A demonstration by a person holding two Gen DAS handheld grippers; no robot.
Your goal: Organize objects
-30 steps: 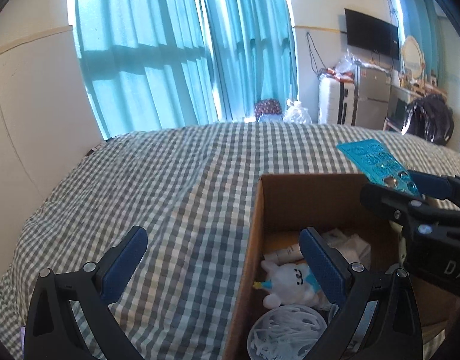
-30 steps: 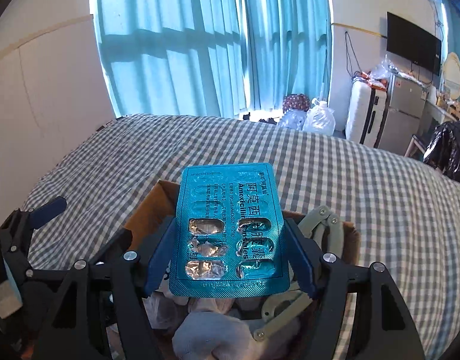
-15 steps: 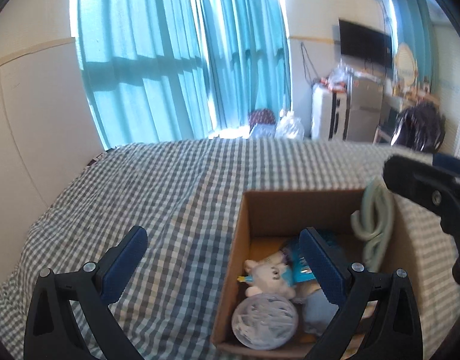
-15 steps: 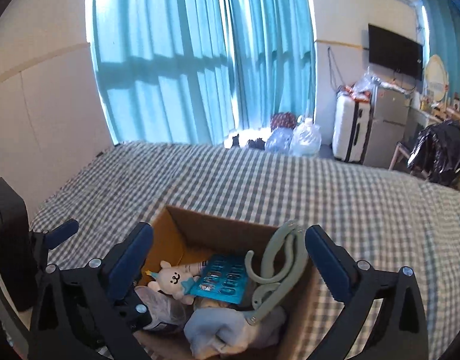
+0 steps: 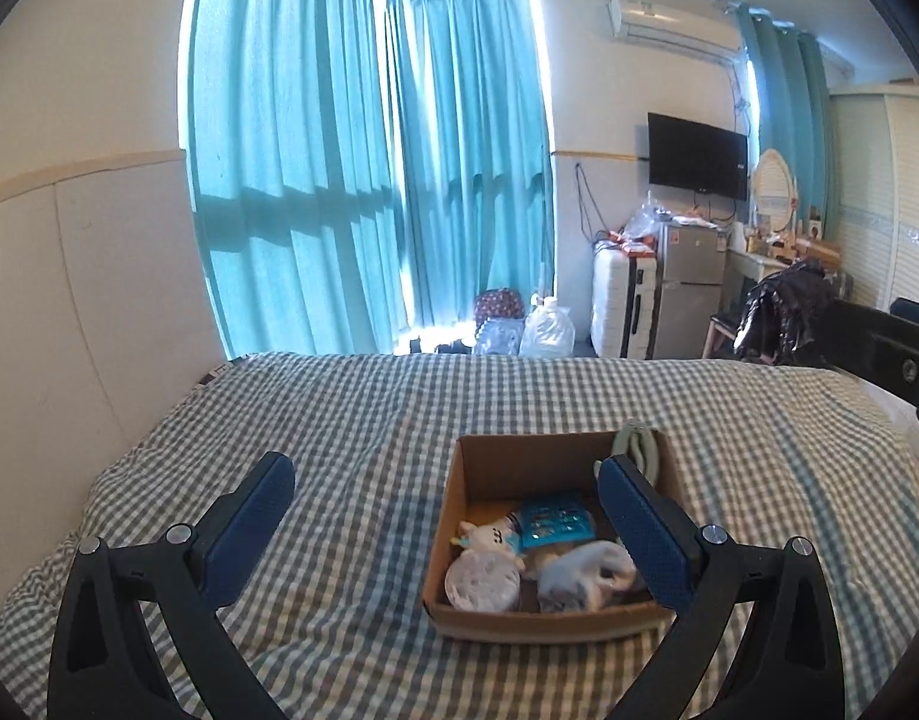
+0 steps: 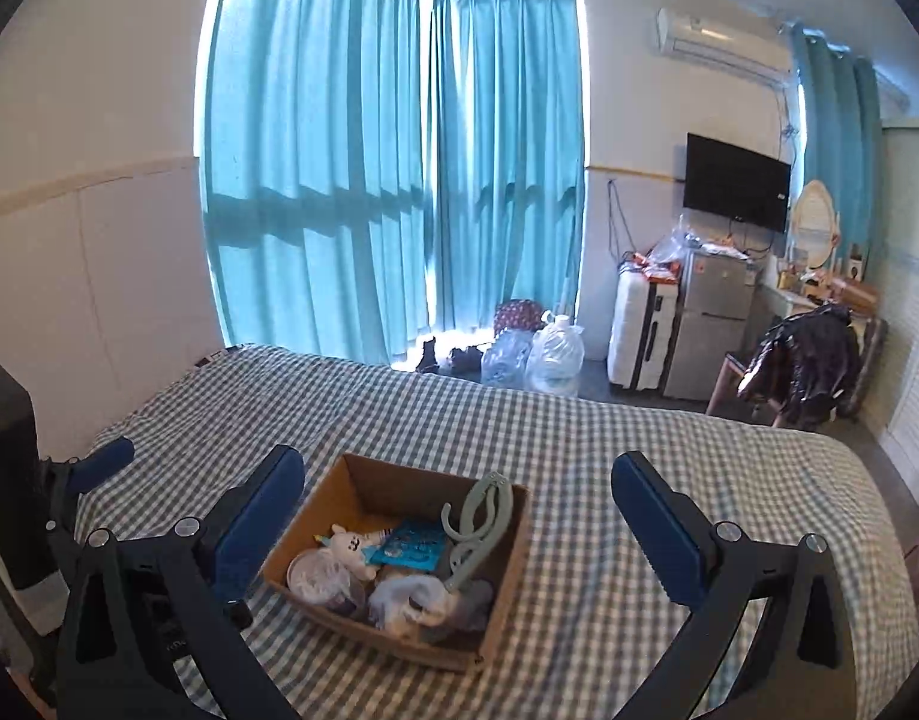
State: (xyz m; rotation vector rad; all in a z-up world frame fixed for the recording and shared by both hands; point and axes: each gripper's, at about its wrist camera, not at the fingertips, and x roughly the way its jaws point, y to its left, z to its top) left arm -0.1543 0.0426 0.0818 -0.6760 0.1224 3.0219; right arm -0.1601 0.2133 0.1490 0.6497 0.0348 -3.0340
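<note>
Cardboard box [image 5: 549, 621] sits on the checked bed cover [image 5: 351, 420], open at the top. Inside it lie a blue pill sheet [image 5: 554, 519], flat near the middle; a small white plush toy [image 5: 489, 537] just left of the sheet; a round clear lid [image 5: 480, 583] at the near left corner; and a pale crumpled cloth [image 5: 588, 570] at the near right. A grey-green clip [image 6: 477, 519] leans against the box's right wall, its top above the rim.

Left gripper [image 5: 447, 525]: fingers spread wide, nothing between the pads, held above the bed on the near side of the box. Right gripper [image 6: 459, 531]: fingers likewise fully apart and empty, clear of the box contents. Neither gripper touches the box.

Teal curtains [image 6: 393, 180] hang behind the bed.
</note>
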